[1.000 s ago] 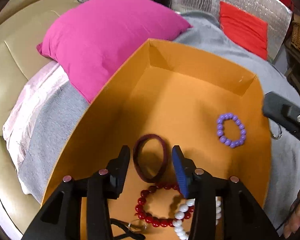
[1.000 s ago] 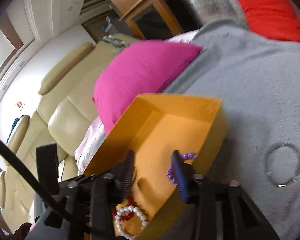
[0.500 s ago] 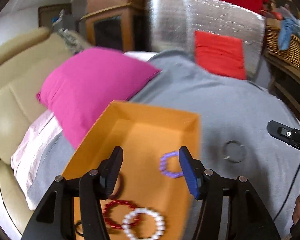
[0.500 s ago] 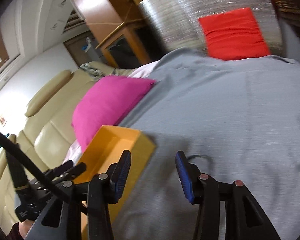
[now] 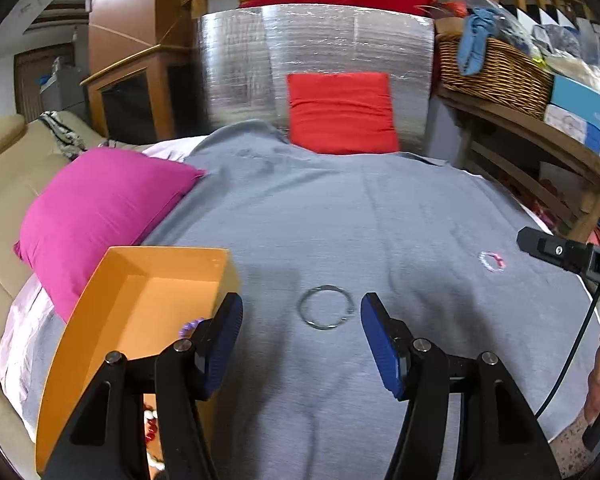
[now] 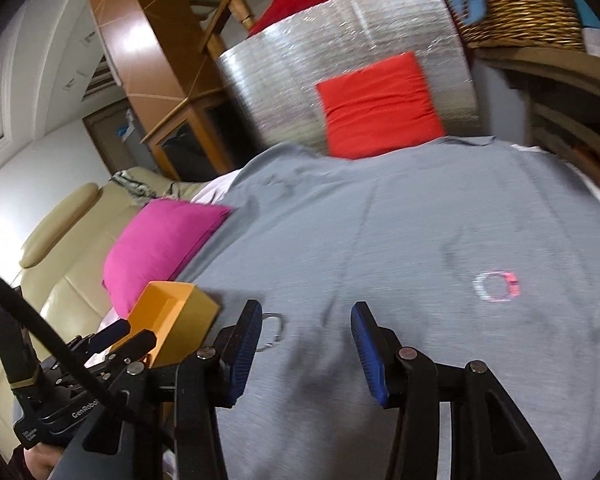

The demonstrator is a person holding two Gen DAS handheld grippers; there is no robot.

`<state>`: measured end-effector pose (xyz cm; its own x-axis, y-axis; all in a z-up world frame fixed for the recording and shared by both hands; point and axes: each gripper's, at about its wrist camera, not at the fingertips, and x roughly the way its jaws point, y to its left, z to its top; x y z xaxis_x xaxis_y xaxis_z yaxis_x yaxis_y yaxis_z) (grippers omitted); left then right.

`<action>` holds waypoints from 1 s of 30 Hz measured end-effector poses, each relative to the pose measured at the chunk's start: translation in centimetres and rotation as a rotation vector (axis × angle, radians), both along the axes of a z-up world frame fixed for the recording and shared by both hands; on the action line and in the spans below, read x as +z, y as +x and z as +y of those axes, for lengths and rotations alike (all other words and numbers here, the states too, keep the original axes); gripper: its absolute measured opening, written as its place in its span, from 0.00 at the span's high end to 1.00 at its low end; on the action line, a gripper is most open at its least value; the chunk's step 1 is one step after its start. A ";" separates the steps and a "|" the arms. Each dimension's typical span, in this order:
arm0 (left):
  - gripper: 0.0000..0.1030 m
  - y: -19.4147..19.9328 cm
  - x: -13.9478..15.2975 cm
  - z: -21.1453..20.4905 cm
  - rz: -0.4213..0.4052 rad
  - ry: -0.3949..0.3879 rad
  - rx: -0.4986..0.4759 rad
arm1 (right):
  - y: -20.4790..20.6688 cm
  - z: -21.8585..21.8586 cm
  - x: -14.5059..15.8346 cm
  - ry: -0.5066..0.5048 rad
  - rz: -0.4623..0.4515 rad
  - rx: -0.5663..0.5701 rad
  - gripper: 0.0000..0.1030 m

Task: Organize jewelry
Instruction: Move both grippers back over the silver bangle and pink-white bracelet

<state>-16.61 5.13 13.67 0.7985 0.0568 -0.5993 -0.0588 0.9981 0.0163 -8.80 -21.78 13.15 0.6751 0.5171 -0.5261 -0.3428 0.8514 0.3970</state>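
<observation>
Hidden: the orange box (image 5: 140, 308) is partly covered by the left gripper (image 5: 302, 344); only a sliver of a purple bead bracelet (image 5: 188, 326) and a few red and white beads (image 5: 151, 426) show inside it.
Blurred: a small pink-and-white bracelet (image 5: 492, 261) lies on the grey blanket (image 5: 340, 220) toward its right edge, too smeared to make out in detail.
Silver ring bangle: flat on the blanket (image 5: 326, 307), just beside the box's right wall, ahead of the left tongs.
Left tongs: spread wide, holding nothing.
Right tongs: the right gripper (image 6: 304, 350) is also spread, empty; its left finger cuts off part of the bangle (image 6: 274, 330).
Surroundings: pink cushion (image 5: 96, 216) at the blanket's left edge behind the box; red cushion (image 5: 340, 112) against a silver foil panel (image 5: 240, 68) at the far edge; wicker basket (image 5: 496, 72) on a shelf to the right.
</observation>
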 end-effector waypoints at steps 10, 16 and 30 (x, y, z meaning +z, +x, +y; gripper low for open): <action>0.39 -2.4 2.5 -3.1 -0.012 0.045 -0.033 | -2.1 -6.7 2.3 0.075 -0.036 -0.107 0.42; 0.39 -2.6 3.1 -4.7 0.020 0.056 -0.068 | -1.6 -9.4 2.3 0.130 -0.005 -0.119 0.42; 0.39 1.2 -2.9 -5.4 0.163 0.035 -0.128 | 3.1 -18.7 -4.9 0.287 0.254 -0.256 0.42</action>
